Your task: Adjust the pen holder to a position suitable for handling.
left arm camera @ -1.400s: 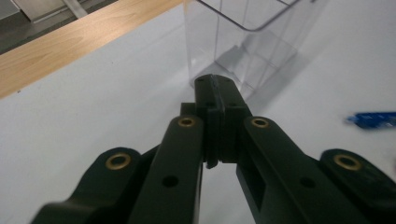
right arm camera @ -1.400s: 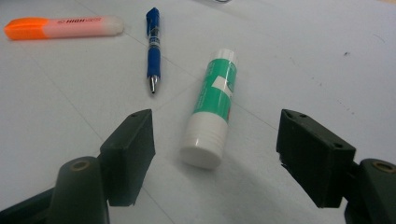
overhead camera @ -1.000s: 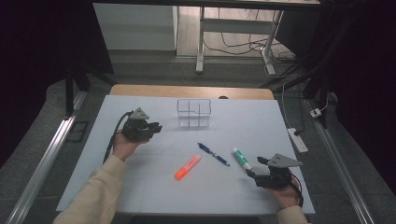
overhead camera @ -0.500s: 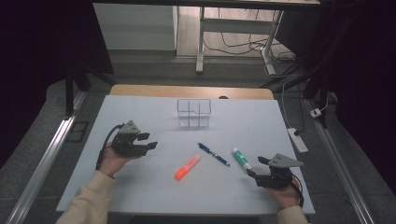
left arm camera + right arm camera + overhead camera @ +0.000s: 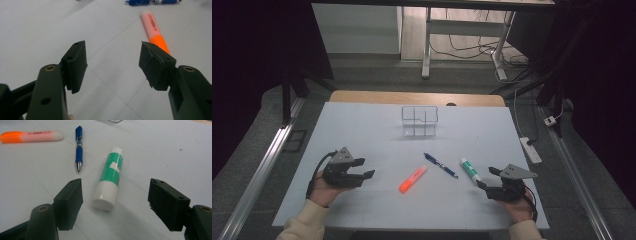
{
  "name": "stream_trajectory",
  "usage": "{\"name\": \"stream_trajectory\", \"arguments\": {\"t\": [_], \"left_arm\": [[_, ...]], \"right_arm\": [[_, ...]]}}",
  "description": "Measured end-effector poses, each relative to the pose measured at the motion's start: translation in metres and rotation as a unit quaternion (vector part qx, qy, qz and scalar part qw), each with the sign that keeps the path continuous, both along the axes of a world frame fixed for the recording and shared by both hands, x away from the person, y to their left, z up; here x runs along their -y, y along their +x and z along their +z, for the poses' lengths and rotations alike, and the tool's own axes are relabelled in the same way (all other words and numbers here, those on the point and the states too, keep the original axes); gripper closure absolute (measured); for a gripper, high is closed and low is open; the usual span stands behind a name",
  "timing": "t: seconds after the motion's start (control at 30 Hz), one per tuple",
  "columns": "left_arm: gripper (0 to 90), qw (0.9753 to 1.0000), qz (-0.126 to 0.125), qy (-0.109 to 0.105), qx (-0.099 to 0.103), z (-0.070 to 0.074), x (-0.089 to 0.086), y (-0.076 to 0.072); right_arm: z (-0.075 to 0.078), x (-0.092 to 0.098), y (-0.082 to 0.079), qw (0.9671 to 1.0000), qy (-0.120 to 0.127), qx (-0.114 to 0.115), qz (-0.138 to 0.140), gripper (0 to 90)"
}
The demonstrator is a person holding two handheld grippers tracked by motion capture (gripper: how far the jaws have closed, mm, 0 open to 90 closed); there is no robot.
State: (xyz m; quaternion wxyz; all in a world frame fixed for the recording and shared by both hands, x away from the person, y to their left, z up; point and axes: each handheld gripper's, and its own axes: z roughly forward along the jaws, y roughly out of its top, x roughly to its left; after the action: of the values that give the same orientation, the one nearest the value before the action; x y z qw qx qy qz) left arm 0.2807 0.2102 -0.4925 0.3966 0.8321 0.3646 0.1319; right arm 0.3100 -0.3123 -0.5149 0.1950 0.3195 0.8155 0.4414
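Left tool (image 5: 364, 168): released, lower left, aimed at the highlighter (image 5: 412, 179) at frame centre. Right tool (image 5: 486, 177): released, lower right, glue stick (image 5: 470, 169) just ahead. Pen (image 5: 440, 165) between them. Organiser (image 5: 419, 120) upper centre holds nothing; nothing is yet gripped, all placing is judged outstanding.

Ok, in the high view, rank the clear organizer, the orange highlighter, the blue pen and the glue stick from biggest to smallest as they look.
1. Organizer, clearly largest.
2. Pen and highlighter: similar in length, the highlighter thicker, so no firm order.
3. Glue stick, shortest.
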Motion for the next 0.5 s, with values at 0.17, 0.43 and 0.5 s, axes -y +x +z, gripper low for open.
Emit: {"name": "stream_trajectory", "arguments": {"t": [0.17, 0.43, 0.5], "left_arm": [[36.5, 1.0, -0.005, 0.008, -0.001, -0.006, -0.001, -0.003], [33.5, 0.9999, 0.006, 0.01, -0.011, -0.013, -0.005, 0.001], [33.9, 0.9999, 0.002, 0.01, -0.011, -0.012, -0.004, 0.0]], "right_arm": [[0.0, 0.0, 0.0, 1.0, 0.01, 0.003, -0.001, 27.5], [-0.001, 0.0, 0.003, 1.0, -0.006, 0.002, -0.004, 27.6], [0.0, -0.001, 0.002, 1.0, -0.006, 0.004, -0.002, 27.7]]}}
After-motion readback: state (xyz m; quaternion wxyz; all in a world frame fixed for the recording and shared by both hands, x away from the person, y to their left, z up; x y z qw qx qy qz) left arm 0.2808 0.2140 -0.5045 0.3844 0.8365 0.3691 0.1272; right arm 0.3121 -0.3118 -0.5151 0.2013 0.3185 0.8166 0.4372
